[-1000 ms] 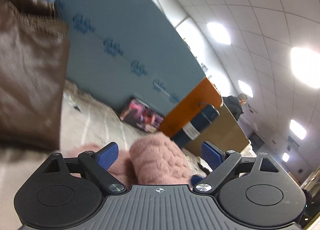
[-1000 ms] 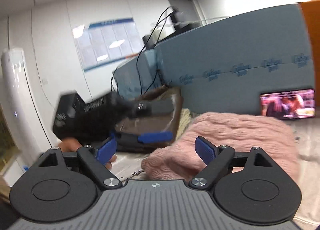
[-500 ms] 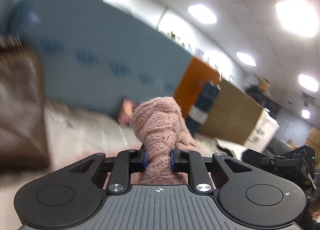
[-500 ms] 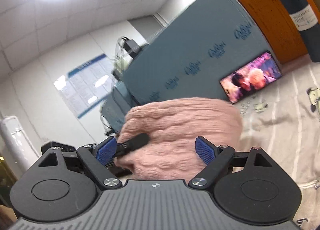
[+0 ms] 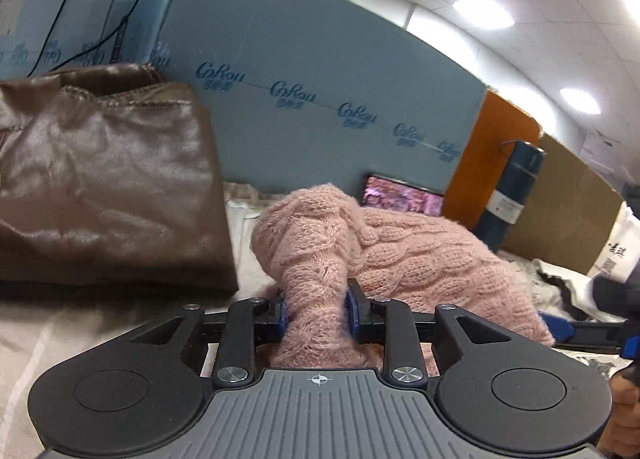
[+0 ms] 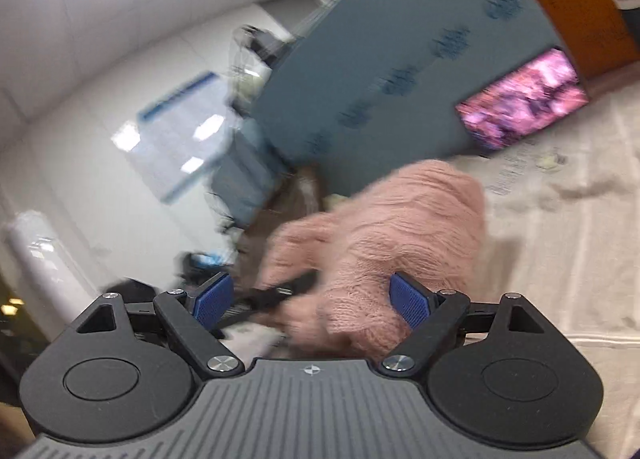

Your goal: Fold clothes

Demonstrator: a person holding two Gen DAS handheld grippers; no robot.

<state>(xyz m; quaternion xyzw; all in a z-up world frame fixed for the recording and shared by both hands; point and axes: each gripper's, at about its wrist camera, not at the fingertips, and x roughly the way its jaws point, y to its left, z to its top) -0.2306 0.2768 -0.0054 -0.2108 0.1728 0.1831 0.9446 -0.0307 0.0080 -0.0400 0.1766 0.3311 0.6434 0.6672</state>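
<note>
The left gripper [image 5: 316, 309] has clamped a bunched roll of the pink cable-knit sweater [image 5: 420, 259]; its jaws, having closed hard on it, have just eased slightly apart, and the blue pads still press into the knit on both sides. The right gripper [image 6: 310, 299] stands wide open. A fold of the sweater [image 6: 384, 243] lies against its right pad, but nothing is pinched.

The sweater sits in a heap on the pale printed bedsheet [image 5: 100, 323], near both grippers. A brown leather-look garment [image 5: 104, 187] lies to its left, and a lit phone screen [image 5: 402, 201] stands beyond it against the blue foam board [image 5: 320, 71].

Step in hand, as judged: securing two hold points before spreading the sweater. The next move calls for closing the right gripper on an edge well apart from the left hold, then drawing the fabric flat.
</note>
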